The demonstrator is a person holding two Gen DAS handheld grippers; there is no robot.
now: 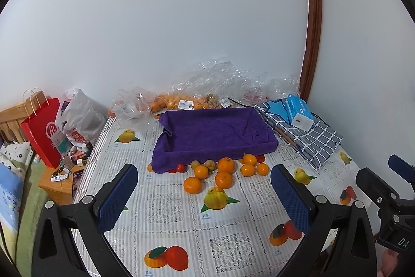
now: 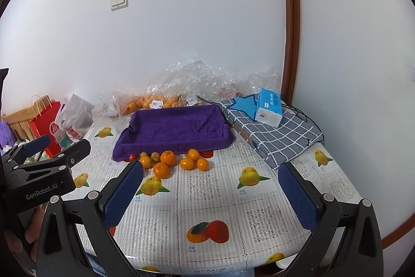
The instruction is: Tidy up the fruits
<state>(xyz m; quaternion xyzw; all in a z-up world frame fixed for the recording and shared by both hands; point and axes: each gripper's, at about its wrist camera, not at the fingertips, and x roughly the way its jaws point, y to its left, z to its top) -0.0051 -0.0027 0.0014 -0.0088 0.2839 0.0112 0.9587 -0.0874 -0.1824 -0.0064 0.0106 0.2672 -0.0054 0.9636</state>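
On the table with the fruit-print plastic cloth [image 1: 166, 201], a loose cluster of small round oranges [image 1: 225, 164] lies just in front of the purple towel-lined tray [image 1: 215, 131], a few brownish and red fruits touching the tray's near edge; the tray holds nothing. Left gripper [image 1: 205, 196] and right gripper [image 2: 210, 195] both hover well back, jaws spread wide, empty. Sorting looks unstarted. Next move likely calls for reaching forward to close on a near orange.
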